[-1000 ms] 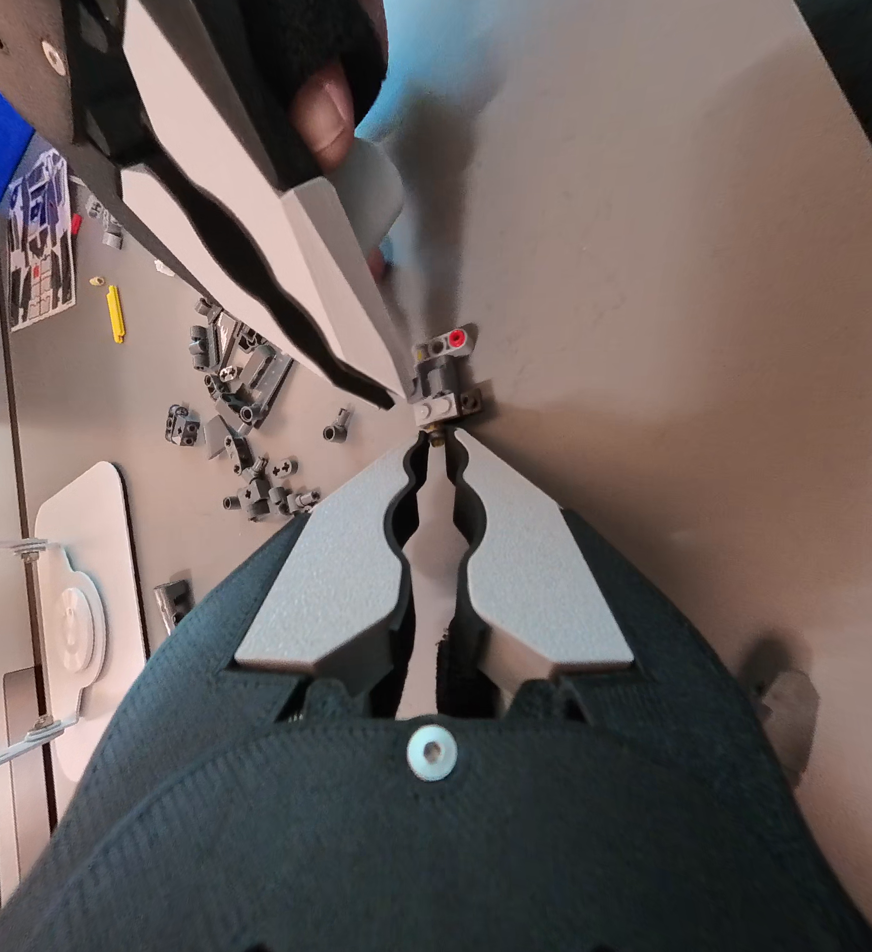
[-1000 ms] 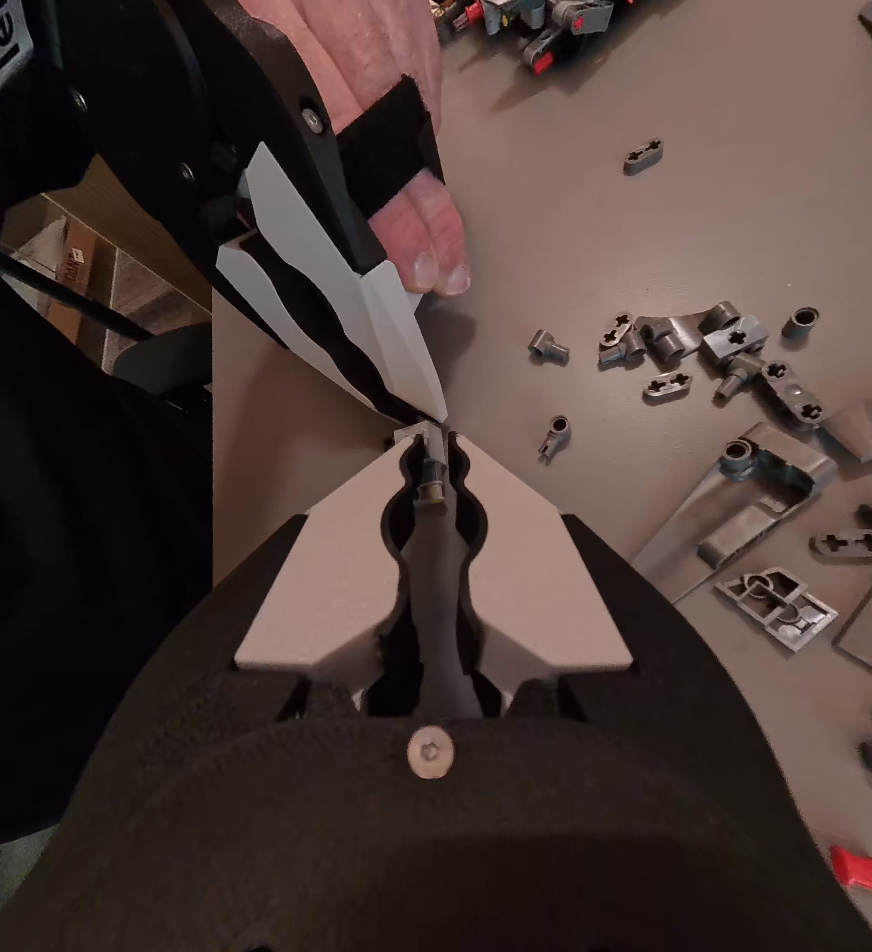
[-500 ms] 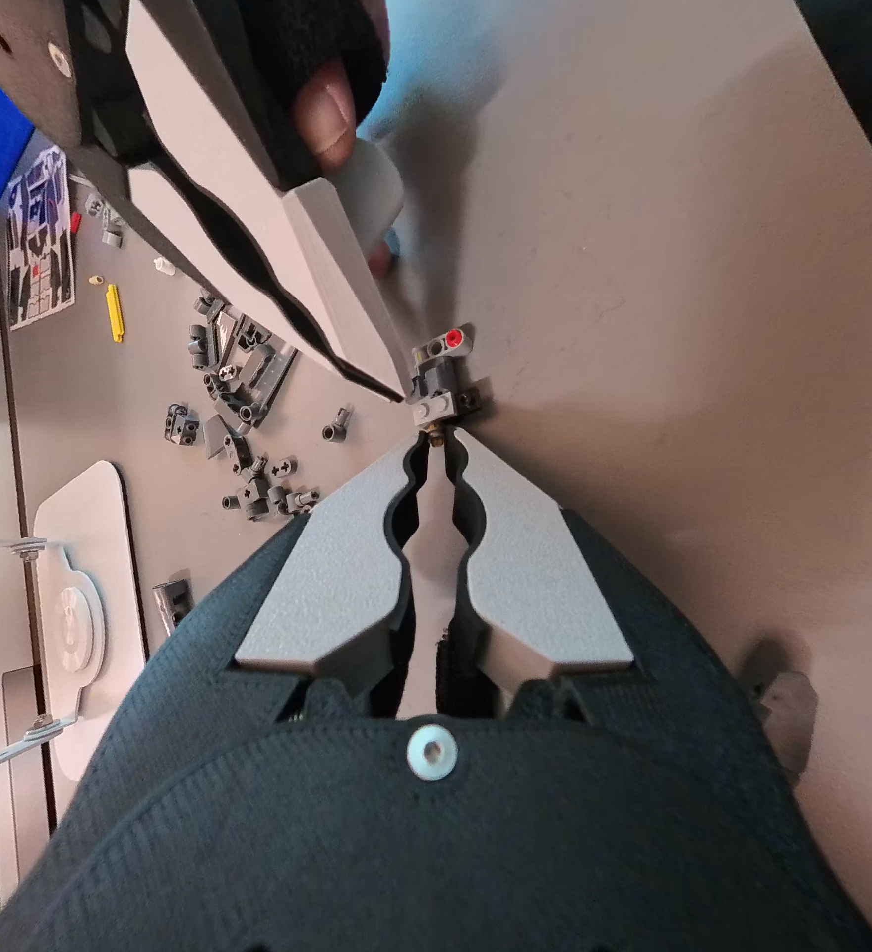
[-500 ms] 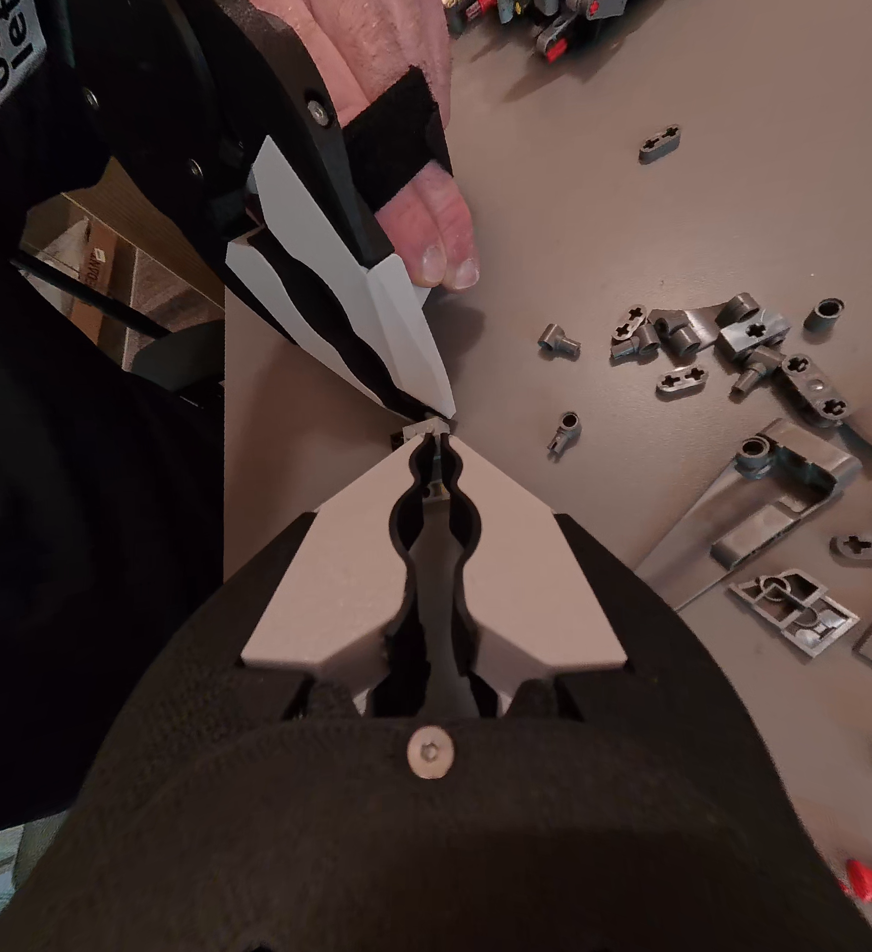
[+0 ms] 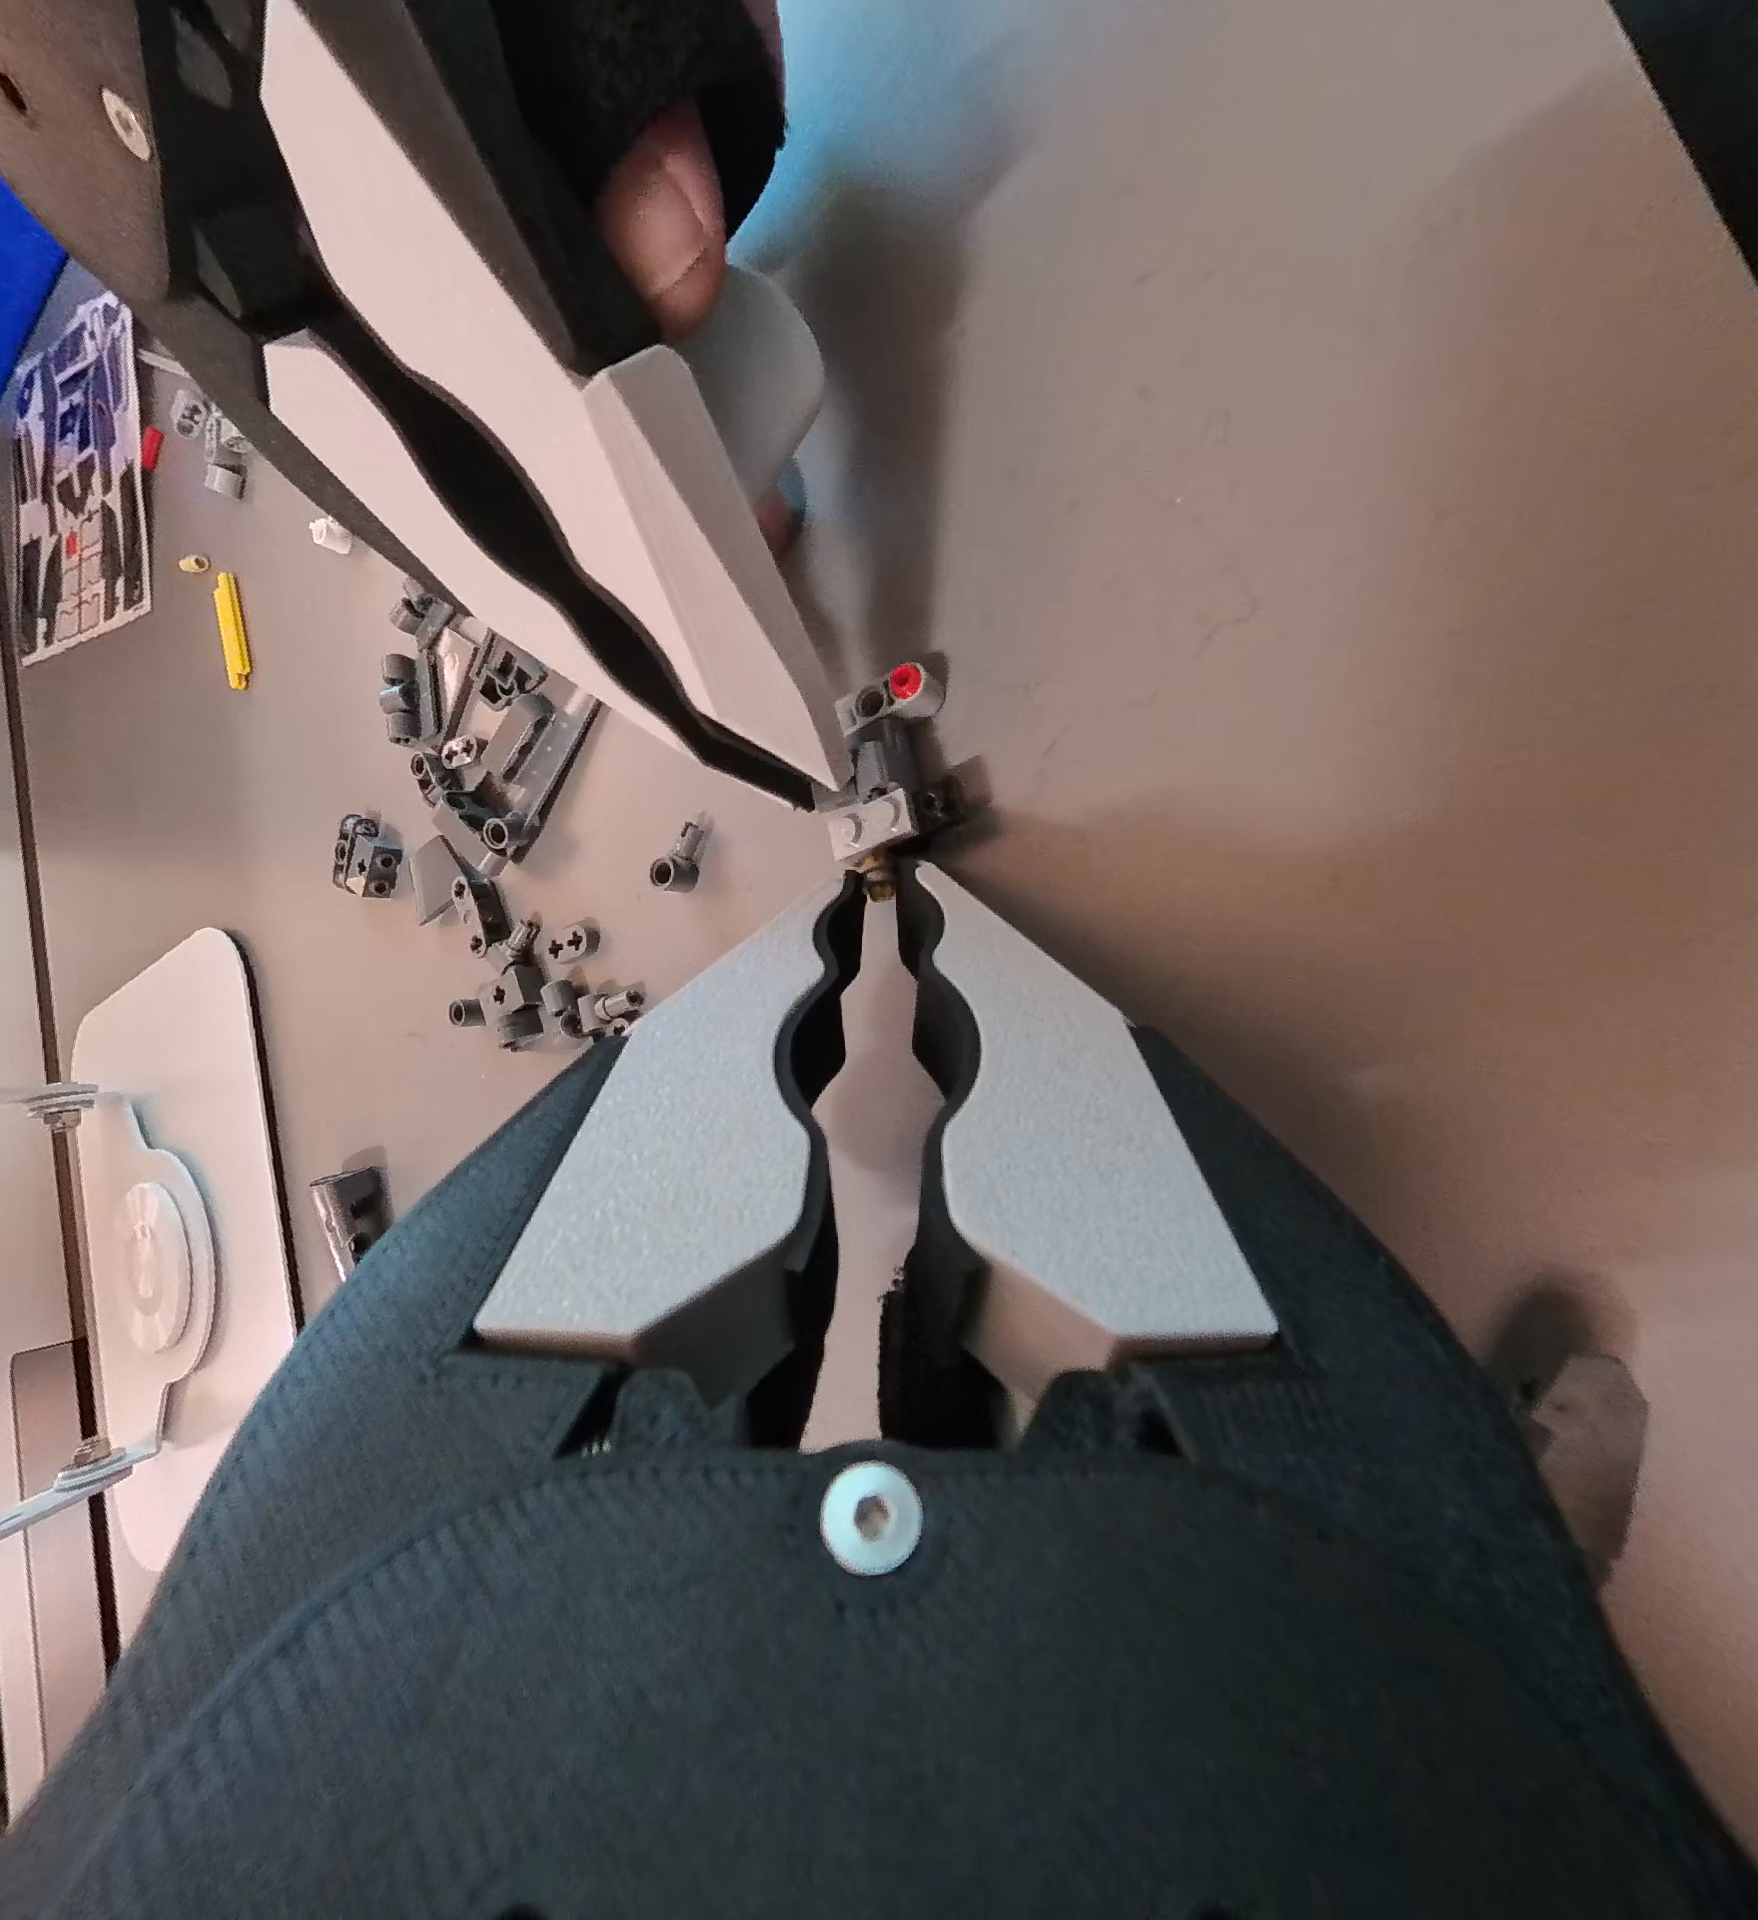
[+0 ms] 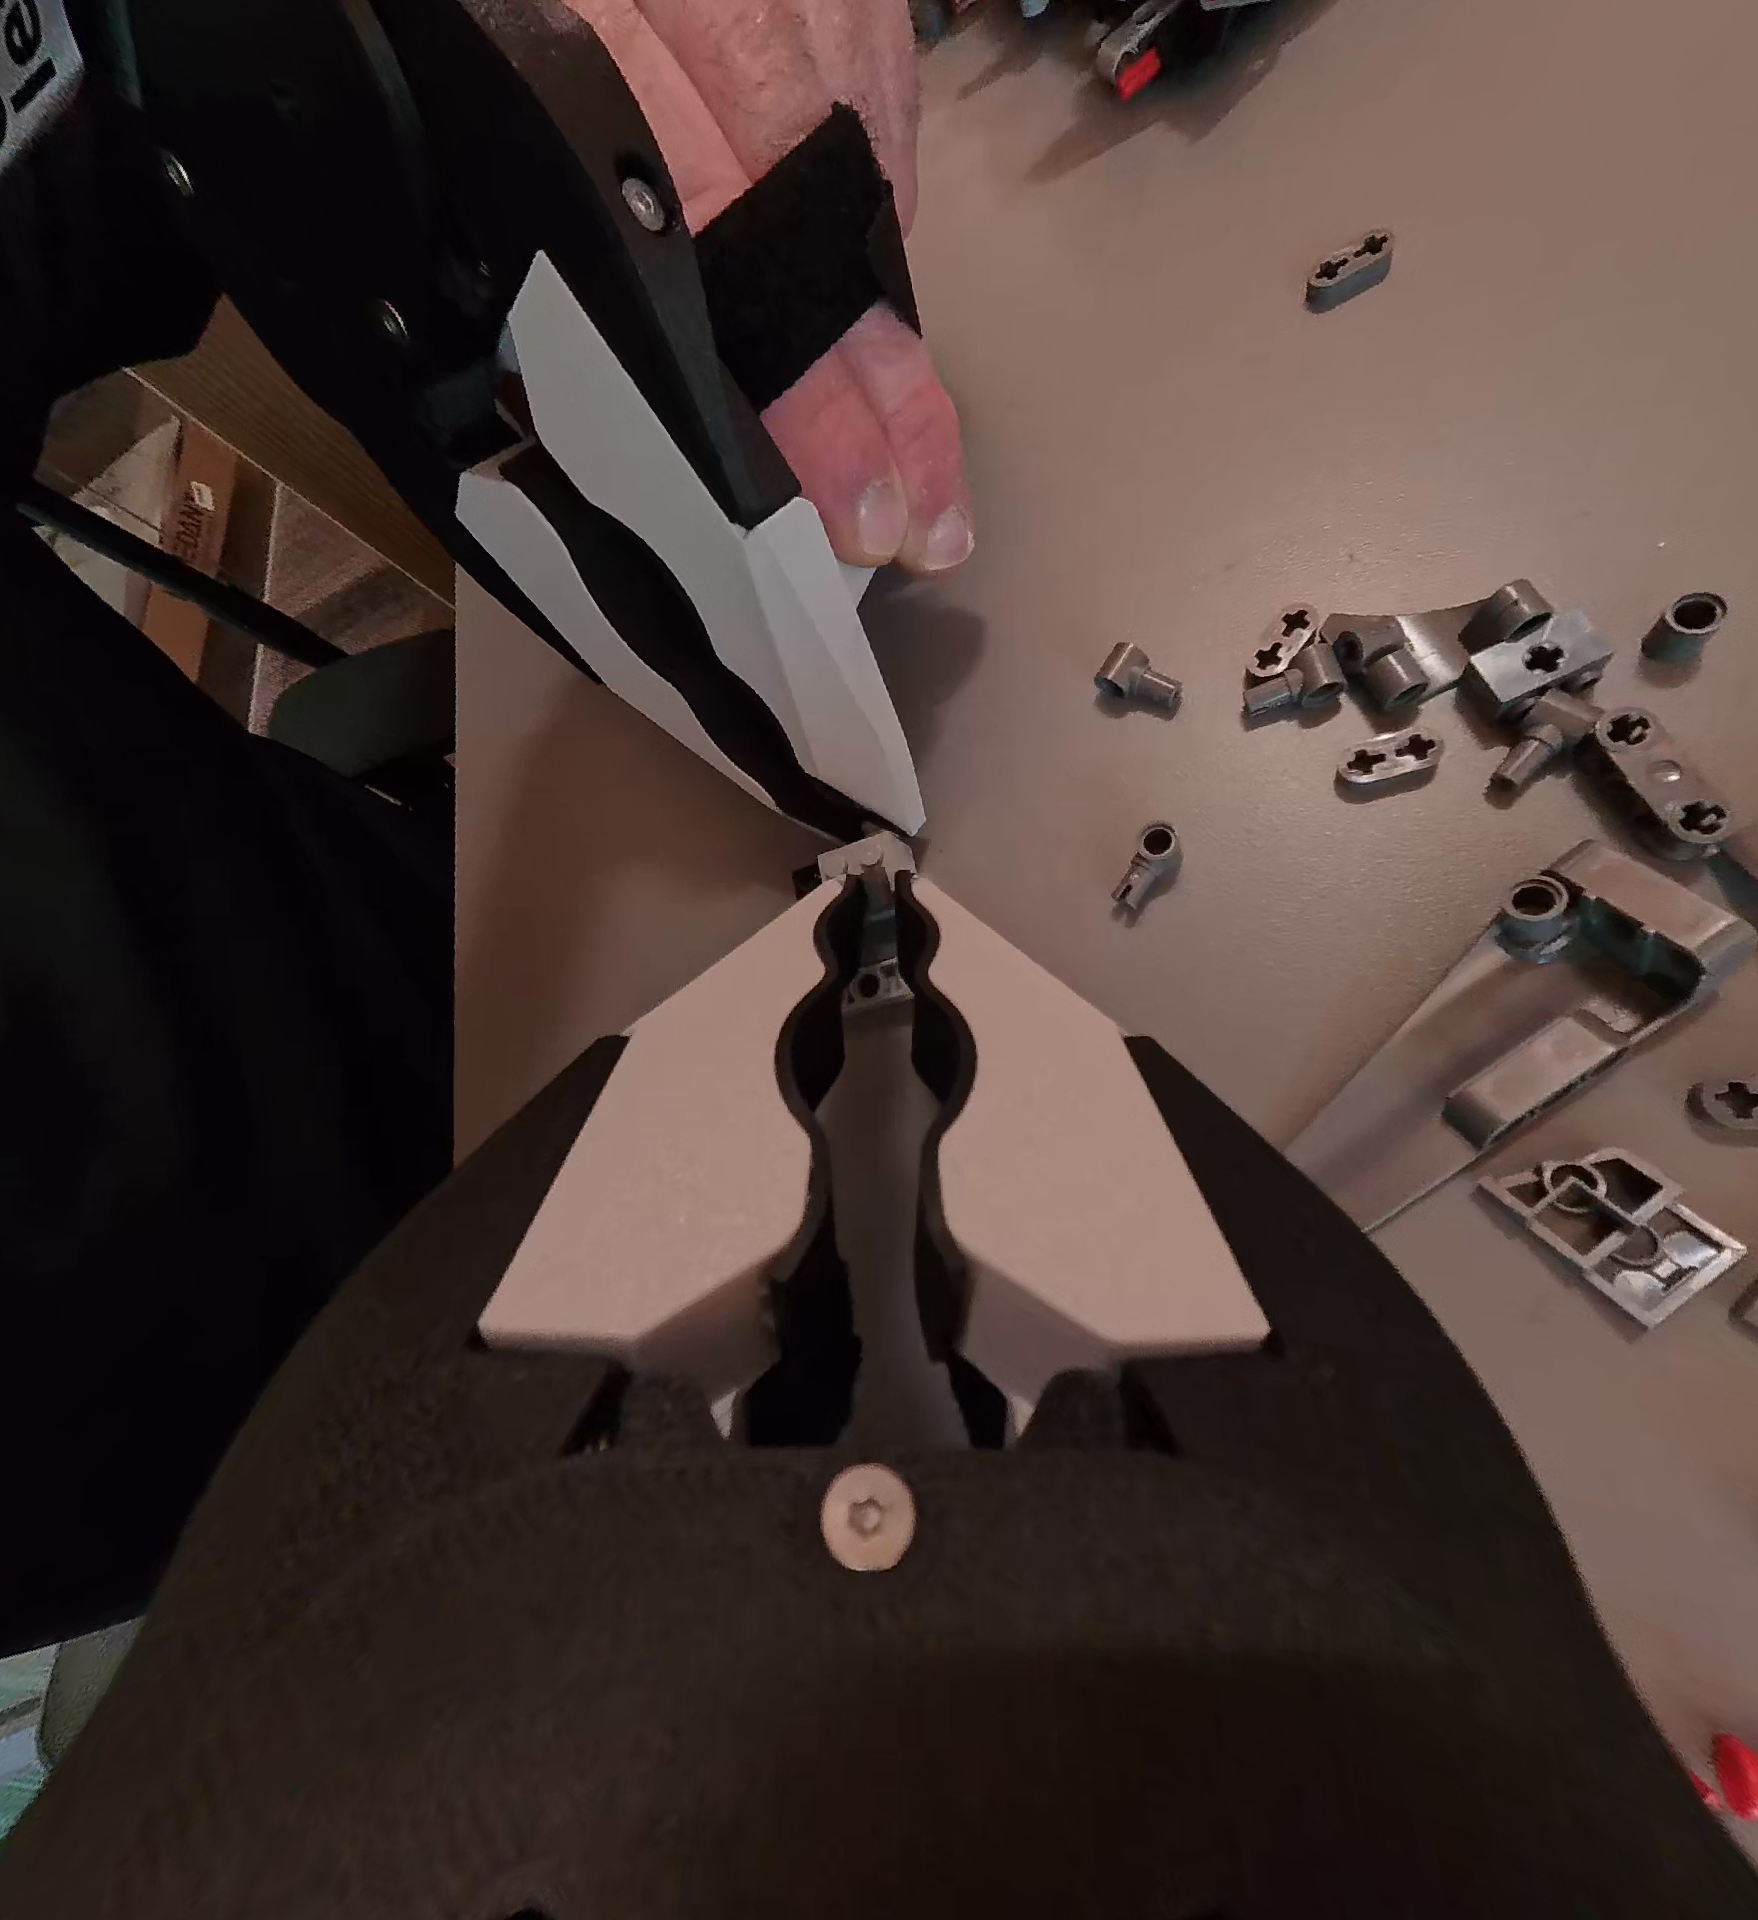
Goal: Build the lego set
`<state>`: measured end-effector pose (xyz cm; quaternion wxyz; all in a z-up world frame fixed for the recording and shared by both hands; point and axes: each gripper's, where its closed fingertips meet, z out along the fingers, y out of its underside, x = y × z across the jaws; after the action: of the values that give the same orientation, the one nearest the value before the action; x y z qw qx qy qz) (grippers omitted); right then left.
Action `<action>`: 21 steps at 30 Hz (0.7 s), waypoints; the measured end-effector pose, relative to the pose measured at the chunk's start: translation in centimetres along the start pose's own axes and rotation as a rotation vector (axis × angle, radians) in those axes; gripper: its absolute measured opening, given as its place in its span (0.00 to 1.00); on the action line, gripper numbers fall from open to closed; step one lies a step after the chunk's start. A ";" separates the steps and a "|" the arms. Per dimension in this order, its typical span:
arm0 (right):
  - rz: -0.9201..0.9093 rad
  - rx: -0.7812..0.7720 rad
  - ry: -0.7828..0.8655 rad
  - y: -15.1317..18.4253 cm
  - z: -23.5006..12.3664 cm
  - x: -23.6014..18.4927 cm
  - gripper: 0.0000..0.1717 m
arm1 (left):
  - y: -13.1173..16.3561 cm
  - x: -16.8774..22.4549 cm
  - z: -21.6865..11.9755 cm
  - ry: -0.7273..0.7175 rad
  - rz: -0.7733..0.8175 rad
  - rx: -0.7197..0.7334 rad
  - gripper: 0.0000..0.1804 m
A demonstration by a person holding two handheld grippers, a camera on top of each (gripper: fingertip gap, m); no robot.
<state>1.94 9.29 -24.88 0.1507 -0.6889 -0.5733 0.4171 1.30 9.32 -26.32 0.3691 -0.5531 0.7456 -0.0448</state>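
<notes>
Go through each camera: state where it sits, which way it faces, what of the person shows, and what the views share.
Left wrist view: sits on the left gripper, facing along its fingers over the table; the right gripper and a thumb show.
Right wrist view: sits on the right gripper, facing the table edge; the left gripper, fingertips of a hand and a dark sleeve show.
Shared: the small grey brick assembly, gripped by both; scattered grey pieces.

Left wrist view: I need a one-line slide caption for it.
Two grippers meet on a small grey plastic brick assembly with a red pin above a tan table.
</notes>
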 end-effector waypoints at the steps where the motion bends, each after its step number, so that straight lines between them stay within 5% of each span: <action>1: 0.003 0.001 -0.005 0.0 0.0 0.0 0.02 | 0.0 0.0 0.0 -0.002 0.003 -0.001 0.03; 21: 0.094 -0.002 -0.073 -0.1 0.0 0.2 0.00 | 0.0 0.0 0.0 0.001 0.013 -0.006 0.02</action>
<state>1.85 9.48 -24.85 0.1091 -0.6995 -0.5460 0.4480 1.31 9.33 -26.33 0.3675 -0.5492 0.7495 -0.0403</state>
